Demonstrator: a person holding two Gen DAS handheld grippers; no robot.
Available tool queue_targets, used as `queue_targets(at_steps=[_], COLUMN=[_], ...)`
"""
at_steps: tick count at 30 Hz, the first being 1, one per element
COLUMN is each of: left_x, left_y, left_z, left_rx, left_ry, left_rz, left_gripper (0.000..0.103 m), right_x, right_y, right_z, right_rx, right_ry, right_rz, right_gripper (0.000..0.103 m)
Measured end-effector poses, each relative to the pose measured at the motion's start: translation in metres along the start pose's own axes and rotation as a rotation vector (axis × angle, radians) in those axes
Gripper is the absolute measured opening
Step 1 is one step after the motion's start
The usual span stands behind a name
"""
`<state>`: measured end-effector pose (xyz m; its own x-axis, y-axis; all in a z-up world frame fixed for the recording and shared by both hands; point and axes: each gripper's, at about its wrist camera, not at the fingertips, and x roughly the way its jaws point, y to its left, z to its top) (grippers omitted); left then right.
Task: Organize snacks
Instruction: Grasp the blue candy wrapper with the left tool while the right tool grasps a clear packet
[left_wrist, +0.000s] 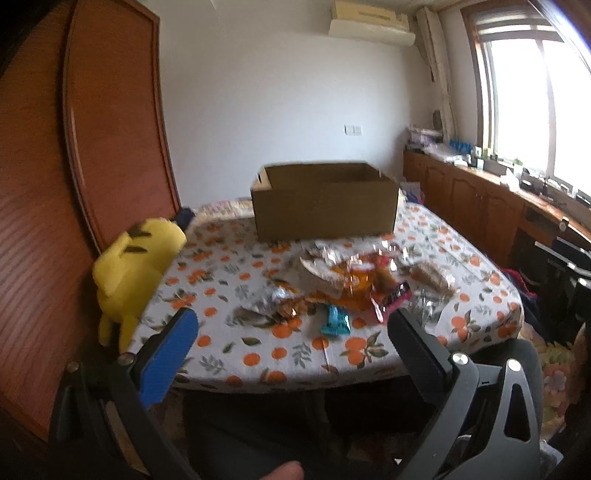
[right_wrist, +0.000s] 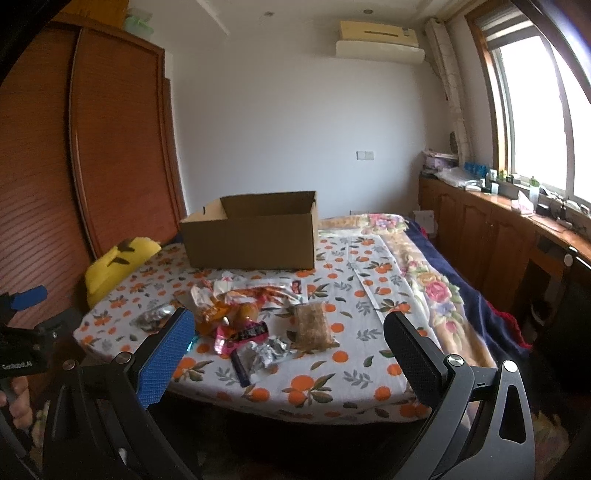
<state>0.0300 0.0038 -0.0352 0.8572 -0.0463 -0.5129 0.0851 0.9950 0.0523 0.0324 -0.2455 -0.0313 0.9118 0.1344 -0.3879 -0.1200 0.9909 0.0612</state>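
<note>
I found the snacks heaped loose near the front edge of the orange-print tablecloth: crinkled foil, orange and pink wrappers, one clear pack of brown biscuits. The cardboard box stood open behind them. Left gripper and right gripper both hung released, holding nothing

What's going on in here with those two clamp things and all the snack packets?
A person holds a gripper in each hand, meaning to tidy the snacks. The left gripper and the right gripper are both open and empty, held short of the near edge of the orange-patterned cloth. The snack packets lie in a loose pile on the cloth. Behind them stands an open cardboard box; none of the visible snacks is in it. A yellow plush toy sits at the left edge.
</note>
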Motion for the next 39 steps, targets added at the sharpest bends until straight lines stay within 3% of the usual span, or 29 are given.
queue_targets(at_steps=[13,19,22,23,26,35,36,38,39], left_x=[0.091,0.131,0.143,0.147,0.158,0.182,0.185,0.191,0.192], left_y=[-0.017,-0.016,-0.017,-0.018,-0.022,-0.029,-0.030,-0.032,-0.032], left_z=[-0.010,-0.010,-0.009,-0.009,-0.009,-0.010,-0.010,-0.010,-0.009], left_rx=[0.006,-0.018,-0.001,0.012,0.035,0.078,0.084,0.101,0.105], left_ry=[0.140,0.224,0.233,0.238,0.267,0.319,0.322,0.327,0.326], left_rz=[-0.125,-0.228,-0.217,-0.221,-0.239,-0.276,-0.276,-0.261,-0.256], left_gripper=[0.101,0.083,0.078,0.070,0.056,0.051,0.048,0.031,0.029], right_x=[0.072,0.098,0.112,0.116,0.131,0.158,0.160,0.162,0.165], right_y=[-0.022,-0.012,-0.008,-0.006,-0.001,0.004,0.006,0.008,0.010], right_z=[-0.012,-0.030,-0.039,-0.042,-0.051,-0.066,-0.065,-0.063,-0.062], right_rx=[-0.030,-0.044,-0.047,-0.050,-0.050,-0.022,-0.029,-0.036,-0.042], right_ry=[0.127,0.215,0.260,0.274,0.319,0.406,0.402,0.403,0.402], right_rz=[0.056,0.116,0.150,0.158,0.188,0.255,0.252,0.254,0.251], right_gripper=[0.103,0.101,0.098,0.098,0.095,0.090,0.089,0.086,0.084])
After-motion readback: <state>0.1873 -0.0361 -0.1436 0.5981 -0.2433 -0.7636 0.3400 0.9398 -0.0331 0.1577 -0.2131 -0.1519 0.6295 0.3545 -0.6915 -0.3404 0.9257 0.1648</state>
